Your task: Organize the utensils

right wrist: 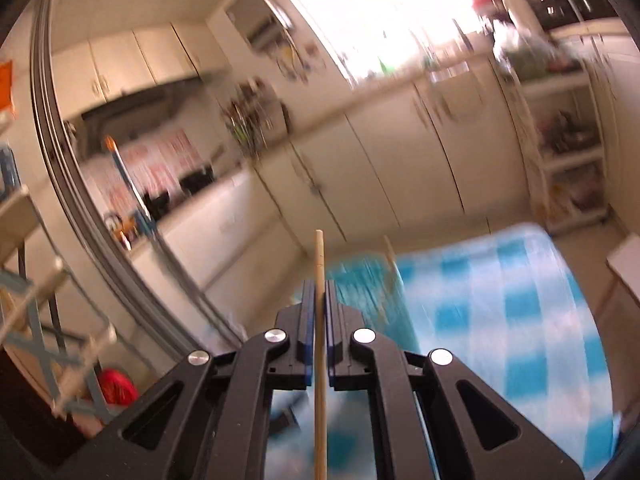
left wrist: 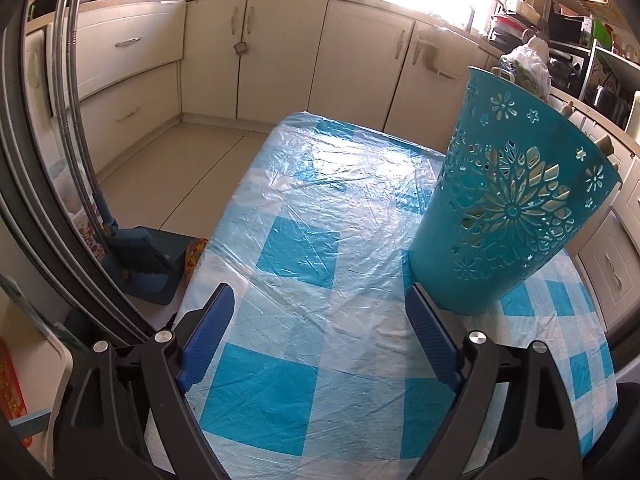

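Observation:
A teal plastic holder [left wrist: 508, 200] with cut-out flower patterns stands on the table with the blue-and-white checked cloth [left wrist: 304, 248], right of middle. My left gripper [left wrist: 320, 300] is open and empty, low over the cloth, its right finger [left wrist: 432, 332] close to the holder's base. My right gripper [right wrist: 319, 286] is shut on a thin wooden stick [right wrist: 320, 256], like a chopstick, held upright. The holder shows blurred just beyond it in the right wrist view [right wrist: 368, 292], with another wooden stick [right wrist: 390, 250] poking out of it.
Cream kitchen cabinets [left wrist: 280, 60] run behind the table. A blue dustpan and broom [left wrist: 140, 252] stand on the floor at the table's left. A shelf unit [right wrist: 568, 148] stands at the far right. The right wrist view is motion-blurred.

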`<control>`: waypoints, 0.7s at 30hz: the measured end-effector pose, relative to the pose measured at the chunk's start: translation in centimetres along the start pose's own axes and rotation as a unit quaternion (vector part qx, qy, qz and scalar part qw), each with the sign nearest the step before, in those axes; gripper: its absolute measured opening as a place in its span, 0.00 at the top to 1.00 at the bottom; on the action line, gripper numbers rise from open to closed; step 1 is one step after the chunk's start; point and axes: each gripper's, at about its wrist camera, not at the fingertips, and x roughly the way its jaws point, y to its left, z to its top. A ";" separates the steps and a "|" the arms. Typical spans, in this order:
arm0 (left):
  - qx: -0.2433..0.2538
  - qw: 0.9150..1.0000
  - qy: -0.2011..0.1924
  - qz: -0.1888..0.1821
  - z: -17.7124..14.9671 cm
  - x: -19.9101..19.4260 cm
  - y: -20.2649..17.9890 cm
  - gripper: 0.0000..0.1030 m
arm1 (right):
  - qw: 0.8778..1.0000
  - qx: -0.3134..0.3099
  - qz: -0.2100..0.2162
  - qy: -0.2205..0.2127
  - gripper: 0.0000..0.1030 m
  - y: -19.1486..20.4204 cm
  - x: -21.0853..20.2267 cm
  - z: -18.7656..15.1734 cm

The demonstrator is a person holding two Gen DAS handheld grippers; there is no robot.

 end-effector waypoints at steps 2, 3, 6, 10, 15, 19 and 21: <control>-0.002 1.000 0.000 -0.001 0.1 0.0 0.1 0.18 | 1.000 -0.008 -0.005 -0.022 0.94 0.9 1.7 1.3; -0.004 1.000 -0.001 -0.001 0.1 0.0 0.2 0.18 | 0.999 -0.012 -0.016 -0.036 0.94 1.2 2.9 1.9; -0.011 1.000 -0.002 -0.002 0.1 -0.1 0.4 0.18 | 0.997 -0.017 -0.053 -0.061 0.94 1.4 6.0 2.9; -0.016 1.000 -0.001 -0.004 0.1 0.0 0.6 0.18 | 0.992 -0.013 -0.103 -0.070 0.94 0.8 9.3 2.7; -0.019 1.000 0.001 -0.012 0.1 0.1 0.7 0.18 | 0.990 -0.027 -0.126 -0.054 0.94 0.5 10.5 1.7; -0.024 1.000 0.000 -0.016 0.1 0.1 0.8 0.18 | 0.991 -0.040 -0.124 -0.037 0.94 0.7 10.1 0.6; -0.028 0.999 0.000 -0.017 0.1 0.1 0.9 0.18 | 0.991 -0.042 -0.122 -0.033 0.94 0.6 9.5 0.1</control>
